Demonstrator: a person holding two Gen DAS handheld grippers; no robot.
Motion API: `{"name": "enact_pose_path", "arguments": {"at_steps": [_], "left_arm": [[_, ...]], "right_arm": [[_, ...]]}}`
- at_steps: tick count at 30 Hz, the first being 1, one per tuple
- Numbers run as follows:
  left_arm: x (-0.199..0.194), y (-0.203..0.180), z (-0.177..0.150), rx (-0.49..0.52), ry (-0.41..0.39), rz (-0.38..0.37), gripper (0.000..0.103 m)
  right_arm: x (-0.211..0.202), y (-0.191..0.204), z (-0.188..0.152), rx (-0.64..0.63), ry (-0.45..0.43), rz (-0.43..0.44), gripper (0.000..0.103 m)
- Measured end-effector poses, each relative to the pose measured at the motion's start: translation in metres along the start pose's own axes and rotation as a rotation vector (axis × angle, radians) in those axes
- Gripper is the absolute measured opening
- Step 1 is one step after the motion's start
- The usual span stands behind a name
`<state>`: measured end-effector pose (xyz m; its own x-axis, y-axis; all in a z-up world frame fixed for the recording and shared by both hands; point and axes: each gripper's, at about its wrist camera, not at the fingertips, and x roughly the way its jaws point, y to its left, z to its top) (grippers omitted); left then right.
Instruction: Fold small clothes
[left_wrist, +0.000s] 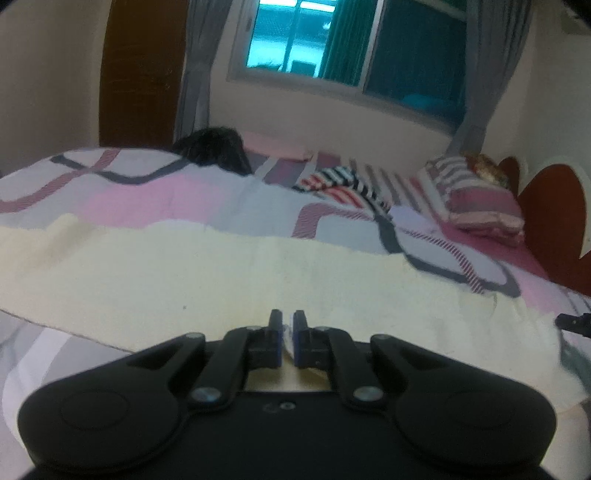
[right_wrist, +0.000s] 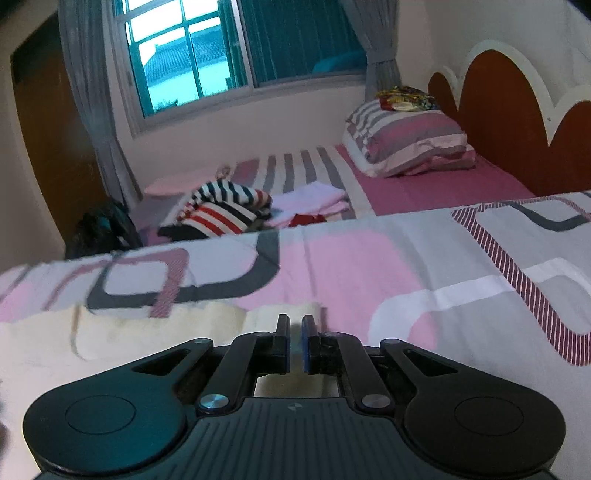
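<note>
- L gripper (left_wrist: 288, 321): jaws narrow, a fold of cream cloth (left_wrist: 258, 280) pinched between the pads.
- R gripper (right_wrist: 296, 325): jaws narrow at cloth's edge; can't tell if it grips.
- Cloth lies flat on patterned bedspread (right_wrist: 369, 266).
- Farther: striped garment (right_wrist: 225, 210), pillow (right_wrist: 410, 144), window (right_wrist: 184, 51).

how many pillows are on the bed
1. The striped pillow lies at the head of the bed by the headboard, also seen at far right in the left wrist view. More may be hidden outside the frame.
</note>
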<state>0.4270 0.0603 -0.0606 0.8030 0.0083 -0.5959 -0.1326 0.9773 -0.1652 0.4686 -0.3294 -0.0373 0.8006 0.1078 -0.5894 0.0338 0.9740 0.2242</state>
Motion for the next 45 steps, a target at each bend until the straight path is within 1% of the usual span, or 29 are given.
{"name": "enact_pose_path", "arguments": {"at_steps": [1, 3, 5, 7, 9, 11, 12, 13, 15, 19, 20, 21, 22, 23, 24, 26, 29, 31, 32, 34, 35, 36, 37, 38, 40, 41, 42, 44, 45], "left_arm": [[0.001, 0.001, 0.0, -0.006, 0.007, -0.008, 0.005], [0.002, 0.002, -0.002, 0.006, 0.013, -0.009, 0.009], [0.006, 0.005, -0.006, 0.005, 0.031, 0.002, 0.01], [0.009, 0.009, -0.009, -0.007, 0.038, -0.003, 0.012], [0.011, 0.008, -0.01, 0.002, 0.039, 0.001, 0.012], [0.012, 0.006, -0.011, 0.015, 0.038, 0.004, 0.012], [0.013, 0.006, -0.011, 0.018, 0.038, 0.004, 0.012], [0.013, 0.006, -0.011, 0.018, 0.039, 0.002, 0.012], [0.013, 0.008, -0.01, 0.011, 0.04, -0.005, 0.013], [0.013, 0.011, -0.011, -0.01, 0.042, -0.02, 0.013], [0.013, 0.012, -0.011, -0.011, 0.041, -0.021, 0.013], [0.012, 0.011, -0.011, -0.009, 0.04, -0.02, 0.013], [0.012, 0.01, -0.012, -0.006, 0.039, -0.017, 0.013], [0.012, 0.009, -0.012, -0.001, 0.037, -0.012, 0.014], [0.012, 0.007, -0.012, 0.006, 0.037, -0.006, 0.014], [0.012, 0.004, -0.013, 0.025, 0.036, 0.007, 0.015], [0.013, 0.0, -0.013, 0.049, 0.035, 0.024, 0.015], [0.013, -0.003, -0.014, 0.061, 0.034, 0.03, 0.015], [0.013, -0.003, -0.014, 0.063, 0.035, 0.03, 0.015], [0.01, -0.001, -0.011, 0.056, 0.039, 0.032, 0.02], [0.005, 0.0, -0.008, 0.055, 0.025, 0.053, 0.023], [-0.001, -0.001, -0.004, 0.063, -0.001, 0.071, 0.021], [-0.008, -0.004, -0.001, 0.076, -0.032, 0.072, 0.023], [-0.013, -0.009, 0.003, 0.089, -0.06, 0.058, 0.026], [-0.015, -0.023, 0.006, 0.118, -0.067, 0.023, 0.032], [-0.012, -0.031, 0.006, 0.137, -0.056, 0.001, 0.036], [-0.007, -0.038, 0.005, 0.156, -0.033, -0.021, 0.043], [0.011, -0.047, 0.0, 0.179, 0.055, -0.039, 0.048], [0.022, -0.046, -0.003, 0.168, 0.115, -0.04, 0.048]], "right_arm": [[0.002, -0.005, 0.001, 0.031, -0.002, -0.005, 0.005], [0.002, -0.021, 0.002, 0.122, 0.002, 0.046, 0.006], [0.002, -0.03, -0.001, 0.155, 0.023, 0.075, 0.006], [0.007, -0.033, -0.005, 0.17, 0.061, 0.077, 0.006], [0.01, -0.035, -0.008, 0.182, 0.076, 0.084, 0.023], [0.009, -0.037, -0.009, 0.208, 0.064, 0.128, 0.054], [0.008, -0.035, -0.009, 0.206, 0.051, 0.136, 0.057], [0.005, -0.031, -0.009, 0.19, 0.039, 0.136, 0.057], [0.006, -0.028, -0.009, 0.179, 0.05, 0.157, 0.056], [0.01, -0.045, -0.011, 0.297, 0.061, 0.222, 0.055], [0.011, -0.052, -0.011, 0.337, 0.06, 0.241, 0.05], [0.012, -0.059, -0.012, 0.377, 0.063, 0.26, 0.043], [0.012, -0.064, -0.013, 0.398, 0.067, 0.267, 0.014], [0.013, -0.068, -0.014, 0.414, 0.088, 0.283, 0.006], [0.013, -0.072, -0.015, 0.422, 0.096, 0.292, 0.006], [0.005, -0.075, -0.016, 0.408, 0.072, 0.29, 0.005], [-0.01, -0.071, -0.015, 0.344, 0.026, 0.229, 0.005], [-0.008, -0.057, -0.016, 0.243, 0.035, 0.146, 0.005], [-0.007, -0.051, -0.017, 0.211, 0.03, 0.122, 0.006], [-0.013, -0.044, -0.014, 0.189, 0.008, 0.069, 0.008], [-0.019, -0.04, -0.013, 0.176, -0.027, 0.038, 0.008], [-0.026, -0.036, -0.01, 0.155, -0.063, 0.035, 0.008], [-0.029, -0.032, -0.008, 0.139, -0.077, 0.049, 0.008], [-0.028, -0.029, -0.006, 0.122, -0.072, 0.057, 0.008], [-0.019, -0.018, -0.003, 0.06, -0.027, 0.034, 0.008], [-0.016, -0.014, -0.003, 0.043, -0.02, 0.03, 0.008], [-0.012, -0.012, -0.003, 0.035, -0.009, 0.031, 0.008], [0.003, -0.007, -0.007, 0.013, 0.052, 0.011, 0.008], [0.005, -0.005, -0.009, 0.005, 0.062, 0.005, 0.008]]}}
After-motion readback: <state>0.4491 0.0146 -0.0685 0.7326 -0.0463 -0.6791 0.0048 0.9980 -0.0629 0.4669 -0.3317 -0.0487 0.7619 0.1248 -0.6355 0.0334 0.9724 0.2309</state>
